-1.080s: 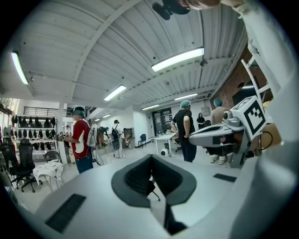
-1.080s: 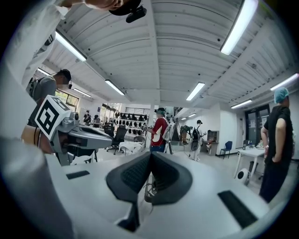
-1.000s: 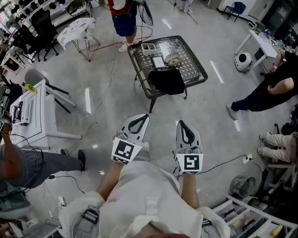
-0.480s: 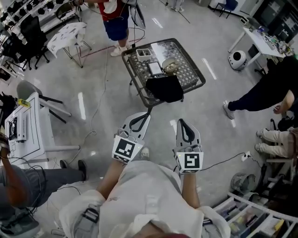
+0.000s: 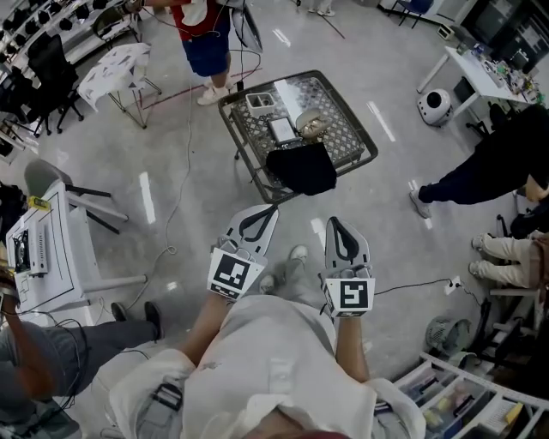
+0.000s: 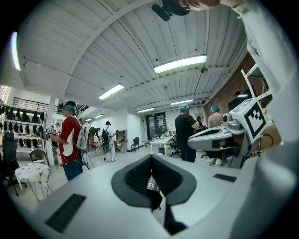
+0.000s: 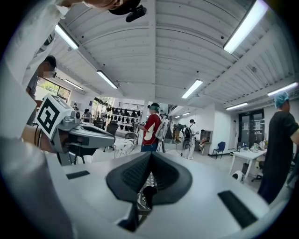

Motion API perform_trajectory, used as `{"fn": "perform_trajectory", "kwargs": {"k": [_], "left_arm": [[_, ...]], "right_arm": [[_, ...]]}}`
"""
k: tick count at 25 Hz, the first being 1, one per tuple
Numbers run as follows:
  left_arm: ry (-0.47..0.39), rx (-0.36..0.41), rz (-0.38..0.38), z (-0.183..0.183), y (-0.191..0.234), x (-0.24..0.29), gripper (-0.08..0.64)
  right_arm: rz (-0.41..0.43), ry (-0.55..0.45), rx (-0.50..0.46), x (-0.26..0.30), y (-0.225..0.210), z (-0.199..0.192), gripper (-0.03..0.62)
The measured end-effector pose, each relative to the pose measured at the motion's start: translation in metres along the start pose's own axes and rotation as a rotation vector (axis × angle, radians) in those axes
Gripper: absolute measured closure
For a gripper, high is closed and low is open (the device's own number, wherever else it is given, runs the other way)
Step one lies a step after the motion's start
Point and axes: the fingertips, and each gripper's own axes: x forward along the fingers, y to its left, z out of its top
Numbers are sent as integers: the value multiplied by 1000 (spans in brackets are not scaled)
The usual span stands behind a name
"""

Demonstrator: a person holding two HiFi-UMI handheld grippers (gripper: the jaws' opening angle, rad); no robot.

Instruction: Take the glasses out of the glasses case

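Note:
A small wire-mesh table (image 5: 356,137) stands on the floor a few steps ahead of me. On it lie a black cloth-like item (image 5: 302,167) that hangs over the near edge, a pale rounded object (image 5: 314,125), a flat grey item (image 5: 282,129) and a small white box (image 5: 258,101). I cannot tell which one is the glasses case. My left gripper (image 5: 269,211) and right gripper (image 5: 331,224) are held side by side in front of my chest, well short of the table. Both are shut with nothing in them, as the left gripper (image 6: 150,157) and right gripper (image 7: 150,153) show in their own views.
A person in a red top (image 5: 204,21) stands beyond the table. Another person in dark clothes (image 5: 493,163) is at the right. A white folding table (image 5: 111,64) and chairs are at far left, a white cabinet (image 5: 47,249) at near left. Cables (image 5: 176,197) run across the floor.
The table has drawn slightly closer and shifted in the head view as I walk. My foot now shows between the grippers. Both grippers keep their pose and stay shut.

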Motion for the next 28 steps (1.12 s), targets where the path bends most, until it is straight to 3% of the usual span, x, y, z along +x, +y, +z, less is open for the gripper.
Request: {"fn": "perform_trajectory", "kwargs": {"k": [11, 28], "left_arm": [[21, -3, 27, -3, 26, 52, 546], [84, -3, 112, -1, 53, 157, 546]], "right_arm": [[37, -11, -9, 53, -35, 1, 586], [122, -10, 36, 136, -124, -14, 586]]}}
